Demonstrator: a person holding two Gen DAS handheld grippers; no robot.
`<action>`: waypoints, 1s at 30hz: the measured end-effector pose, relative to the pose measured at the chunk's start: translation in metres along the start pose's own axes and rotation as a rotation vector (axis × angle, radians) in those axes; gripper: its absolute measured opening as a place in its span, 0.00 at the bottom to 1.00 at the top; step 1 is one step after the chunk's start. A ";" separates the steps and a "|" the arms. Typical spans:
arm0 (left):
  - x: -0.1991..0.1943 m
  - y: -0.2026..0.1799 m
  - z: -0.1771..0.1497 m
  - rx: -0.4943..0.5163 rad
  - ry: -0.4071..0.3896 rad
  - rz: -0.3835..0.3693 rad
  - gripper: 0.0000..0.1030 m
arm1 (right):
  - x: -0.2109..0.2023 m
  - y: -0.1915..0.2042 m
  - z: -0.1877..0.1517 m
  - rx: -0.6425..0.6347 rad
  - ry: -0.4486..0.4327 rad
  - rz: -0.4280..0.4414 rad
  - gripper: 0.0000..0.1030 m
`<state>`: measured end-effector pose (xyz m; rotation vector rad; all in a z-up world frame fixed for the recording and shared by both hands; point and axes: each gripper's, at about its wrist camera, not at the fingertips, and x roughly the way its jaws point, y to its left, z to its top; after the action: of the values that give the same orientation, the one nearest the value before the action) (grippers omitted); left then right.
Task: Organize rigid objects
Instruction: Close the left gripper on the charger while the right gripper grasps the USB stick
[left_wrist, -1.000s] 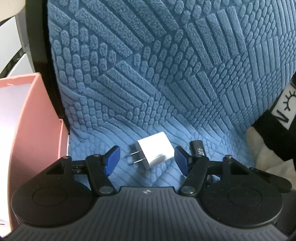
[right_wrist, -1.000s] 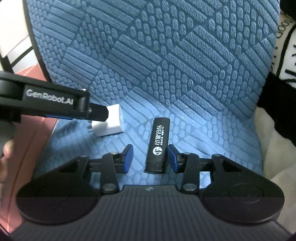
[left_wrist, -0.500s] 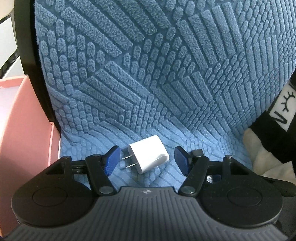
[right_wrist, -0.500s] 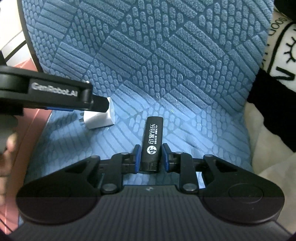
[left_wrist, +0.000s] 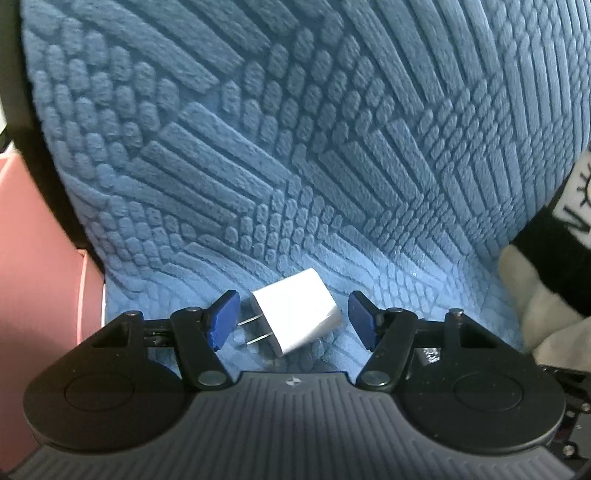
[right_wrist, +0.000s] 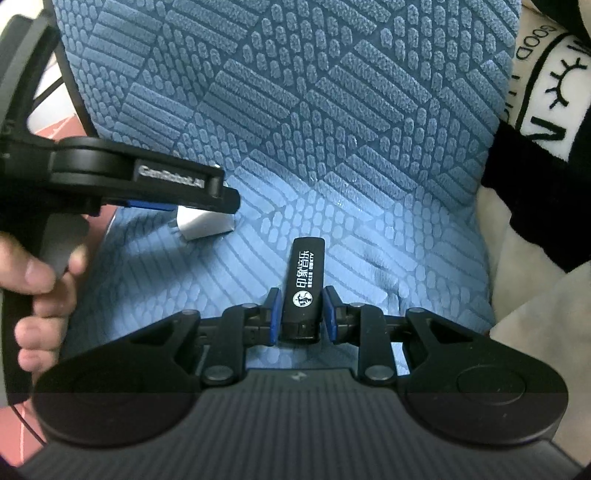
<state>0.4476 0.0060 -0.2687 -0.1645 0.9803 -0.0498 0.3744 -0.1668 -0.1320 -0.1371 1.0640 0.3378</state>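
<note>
Two tools (left_wrist: 291, 319) (right_wrist: 303, 314), white charger (left_wrist: 295, 314) between, pink box (left_wrist: 37, 258) probably beside.

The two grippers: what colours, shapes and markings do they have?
Both the left gripper and the right gripper have black linkage arms, blue finger pads, round black side discs and a ribbed grey body. The left one's side reads "GenRobot.AI".

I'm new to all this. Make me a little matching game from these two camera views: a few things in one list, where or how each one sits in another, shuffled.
Things:
1. white charger
2. black stick
3. pink box
4. left gripper

States:
A. at the far left edge
B. clamped by the right gripper
C. open
D. lying loose between blue pads

Pairs: 1-D, 2-B, 3-A, 4-C
</note>
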 end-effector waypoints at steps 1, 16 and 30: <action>0.002 -0.002 0.000 0.012 0.000 0.008 0.68 | 0.001 0.000 0.000 0.001 0.003 0.000 0.27; -0.003 -0.002 0.000 0.045 0.043 -0.035 0.61 | 0.003 0.000 -0.003 -0.007 0.020 -0.003 0.26; -0.057 0.002 -0.044 0.023 0.055 -0.102 0.61 | -0.020 0.026 -0.036 0.001 0.010 -0.007 0.26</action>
<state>0.3789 0.0090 -0.2458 -0.1928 1.0251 -0.1594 0.3264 -0.1565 -0.1304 -0.1417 1.0734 0.3310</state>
